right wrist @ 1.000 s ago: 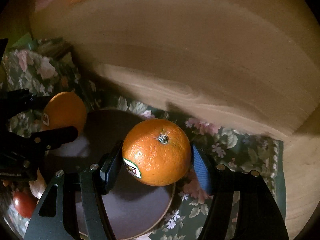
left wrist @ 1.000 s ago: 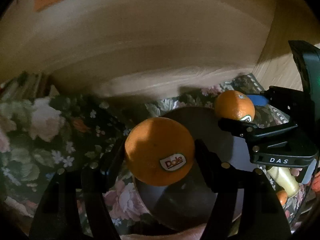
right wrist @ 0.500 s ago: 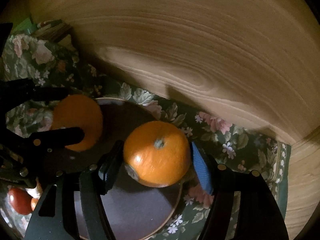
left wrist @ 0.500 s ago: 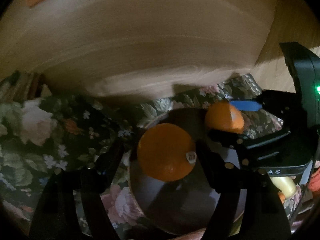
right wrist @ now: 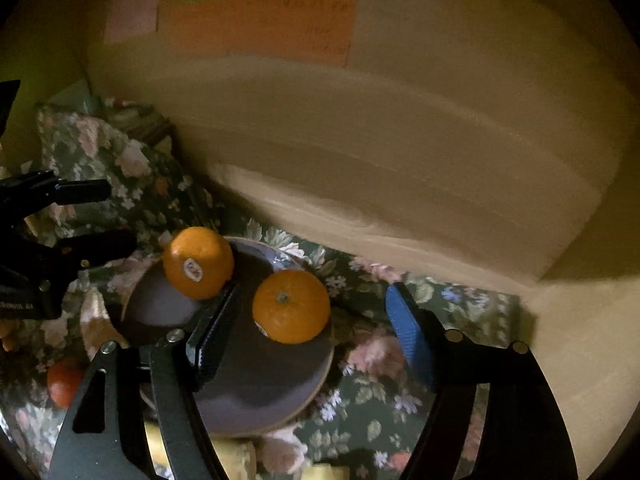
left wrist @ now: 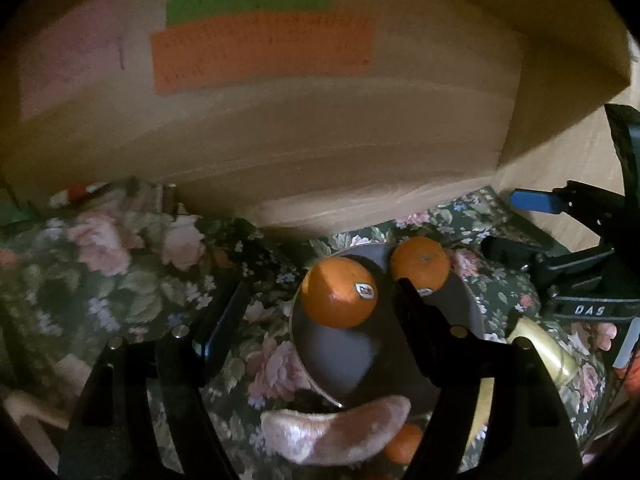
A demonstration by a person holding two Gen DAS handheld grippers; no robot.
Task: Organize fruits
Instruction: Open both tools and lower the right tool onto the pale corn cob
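Oranges: two units rest on the dark round plate (right wrist: 256,384), which sits on the floral cloth (right wrist: 360,400) beside a light wooden panel (right wrist: 400,140). Neither unit is gripped.

Orange with sticker (left wrist: 339,293) (right wrist: 199,263): seated at the plate's far left edge. In the left wrist view it lies between the fingers of the left gripper (left wrist: 318,312), nearer the right finger, with a clear gap to the left finger. Left gripper state: spread wide, holding nothing.

Orange with stem up (right wrist: 291,306) (left wrist: 420,265): seated on the plate's right portion, just beside the first unit but apart from it. In the right wrist view it lies between the fingers of the right gripper (right wrist: 310,328), close to the left pad; contact there cannot be confirmed. The blue right pad stands well clear. Right gripper state: spread wide, holding nothing.

Cross-reference: each gripper appears in the other's view, the left gripper (right wrist: 48,240) at the left frame edge and the right gripper (left wrist: 568,248) at the right frame edge.

Other items on the cloth:
- pale peel-like piece (left wrist: 340,428) at the plate's near edge
- yellow object (left wrist: 540,354), identity unclear
- small red-orange fruit (right wrist: 64,382) left of the plate

Wooden panel carries orange (left wrist: 260,52) and green (left wrist: 248,2) paper notes
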